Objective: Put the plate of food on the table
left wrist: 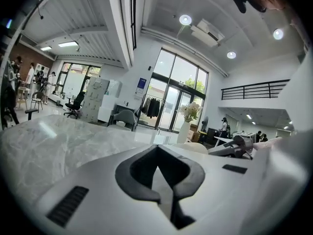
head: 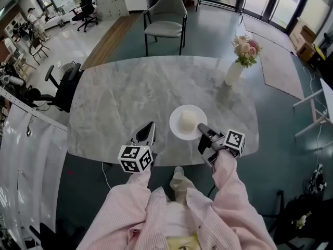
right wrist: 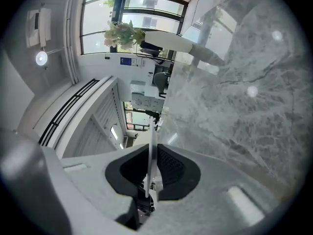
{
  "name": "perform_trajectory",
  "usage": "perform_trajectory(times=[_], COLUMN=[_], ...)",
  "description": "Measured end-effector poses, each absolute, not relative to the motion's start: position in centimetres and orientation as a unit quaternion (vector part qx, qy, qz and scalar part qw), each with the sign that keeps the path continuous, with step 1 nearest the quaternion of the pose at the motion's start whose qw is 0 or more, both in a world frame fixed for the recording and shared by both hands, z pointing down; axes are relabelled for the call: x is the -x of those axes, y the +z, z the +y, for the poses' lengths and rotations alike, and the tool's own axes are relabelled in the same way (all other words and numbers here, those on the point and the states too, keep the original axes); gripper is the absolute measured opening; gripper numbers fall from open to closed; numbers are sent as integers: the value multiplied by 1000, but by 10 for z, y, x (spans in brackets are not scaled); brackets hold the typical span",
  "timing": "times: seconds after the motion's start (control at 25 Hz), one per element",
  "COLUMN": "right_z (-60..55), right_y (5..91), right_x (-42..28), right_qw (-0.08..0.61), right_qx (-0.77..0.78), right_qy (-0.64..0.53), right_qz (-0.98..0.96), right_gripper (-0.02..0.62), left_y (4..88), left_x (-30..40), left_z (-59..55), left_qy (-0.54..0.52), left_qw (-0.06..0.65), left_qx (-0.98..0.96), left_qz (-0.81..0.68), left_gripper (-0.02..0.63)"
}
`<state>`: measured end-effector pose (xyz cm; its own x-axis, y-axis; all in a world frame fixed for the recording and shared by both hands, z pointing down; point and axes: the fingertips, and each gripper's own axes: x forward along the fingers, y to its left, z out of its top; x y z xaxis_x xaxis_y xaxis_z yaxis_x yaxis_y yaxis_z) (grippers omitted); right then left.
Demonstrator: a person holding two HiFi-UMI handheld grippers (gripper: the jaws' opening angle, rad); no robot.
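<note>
A white plate (head: 178,127) with a pale round piece of food (head: 188,120) is over the near part of the grey marble table (head: 125,92); I cannot tell whether it touches the top. My right gripper (head: 202,130) is shut on the plate's near right rim. In the right gripper view the rim (right wrist: 151,131) runs edge-on between the pads of this gripper (right wrist: 150,173). My left gripper (head: 150,132) is to the left of the plate and apart from it. Its jaws (left wrist: 164,177) are together with nothing in them.
A white vase of flowers (head: 235,72) stands at the table's far right. A grey chair (head: 165,20) is beyond the far edge and a black office chair (head: 62,87) at the left. The person's pink sleeves are at the table's front edge.
</note>
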<state>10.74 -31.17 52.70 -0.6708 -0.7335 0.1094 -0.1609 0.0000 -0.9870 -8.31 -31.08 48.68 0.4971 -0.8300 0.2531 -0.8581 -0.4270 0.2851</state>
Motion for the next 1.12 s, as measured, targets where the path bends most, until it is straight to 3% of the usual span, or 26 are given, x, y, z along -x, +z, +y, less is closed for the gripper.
perform_trajectory(times=[1.12], right_z=[-410], right_y=[630], right_x=[-103], right_qw=[174], right_qx=[372], right_qy=[-672], right_qz=[616], right_gripper=[29], left_y=[609], left_x=[57], left_z=[-393], left_qy=[127], left_qw=[322], left_qx=[-804], left_qz=[-484], left_gripper=[-5])
